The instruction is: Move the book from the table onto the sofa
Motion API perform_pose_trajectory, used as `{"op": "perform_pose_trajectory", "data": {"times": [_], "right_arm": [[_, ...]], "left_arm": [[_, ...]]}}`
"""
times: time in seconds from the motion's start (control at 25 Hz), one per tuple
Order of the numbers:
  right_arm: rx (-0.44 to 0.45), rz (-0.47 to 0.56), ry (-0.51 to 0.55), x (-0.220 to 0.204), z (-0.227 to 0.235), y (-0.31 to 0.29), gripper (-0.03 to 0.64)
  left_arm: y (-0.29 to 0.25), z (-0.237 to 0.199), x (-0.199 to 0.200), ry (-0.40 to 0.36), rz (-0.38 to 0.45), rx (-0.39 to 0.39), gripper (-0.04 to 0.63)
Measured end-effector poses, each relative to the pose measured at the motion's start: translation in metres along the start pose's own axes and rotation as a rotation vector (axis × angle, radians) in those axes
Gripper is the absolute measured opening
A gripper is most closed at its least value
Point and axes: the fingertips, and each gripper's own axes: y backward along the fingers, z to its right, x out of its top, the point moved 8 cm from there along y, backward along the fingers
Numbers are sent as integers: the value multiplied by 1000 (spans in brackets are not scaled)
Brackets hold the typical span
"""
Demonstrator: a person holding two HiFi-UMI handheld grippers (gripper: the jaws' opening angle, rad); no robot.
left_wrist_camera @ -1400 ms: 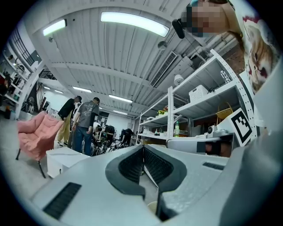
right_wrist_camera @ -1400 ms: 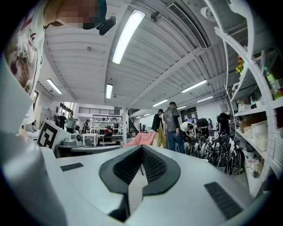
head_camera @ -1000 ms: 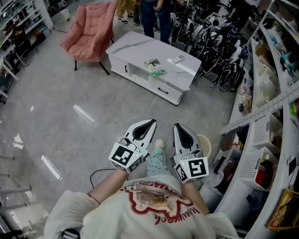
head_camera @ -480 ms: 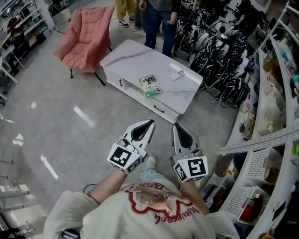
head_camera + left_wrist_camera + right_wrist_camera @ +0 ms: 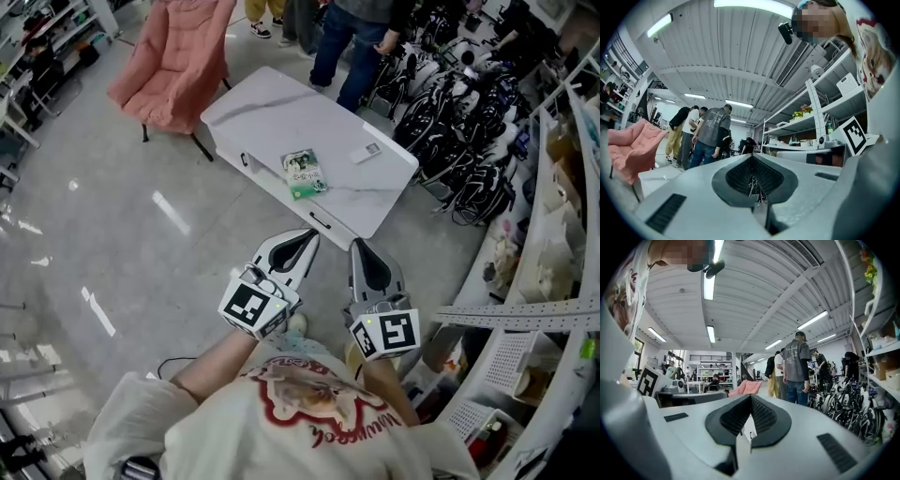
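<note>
The book (image 5: 305,173), green-covered, lies flat near the front edge of the low white table (image 5: 272,117). The pink sofa chair (image 5: 173,61) stands beyond the table's left end; it also shows as the pink chair (image 5: 628,150) in the left gripper view. My left gripper (image 5: 310,236) and right gripper (image 5: 360,246) are held side by side, level, just short of the table's front edge. Both are shut and empty. In the gripper views the left gripper (image 5: 752,158) and the right gripper (image 5: 750,398) show their jaws meeting with nothing between.
A small white remote-like object (image 5: 366,152) lies on the table's right part. People (image 5: 361,33) stand behind the table. Parked black scooters (image 5: 469,94) crowd the far right. Shelving (image 5: 553,309) runs along my right. A cable (image 5: 173,361) lies on the grey floor.
The table and book have come closer in the head view as I walked toward them. Both grippers stayed shut, side by side in front of me.
</note>
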Motion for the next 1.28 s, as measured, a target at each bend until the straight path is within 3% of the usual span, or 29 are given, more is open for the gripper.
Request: {"op": "perform_pose_trajectory", "data": {"times": [0.6, 1.28], "right_arm": [[36, -17, 3, -10, 27, -53, 0], [-25, -22, 11, -3, 116, -272, 0]], "left_arm": [[-32, -47, -23, 32, -28, 32, 5], [-184, -231, -15, 33, -61, -37, 5]]}}
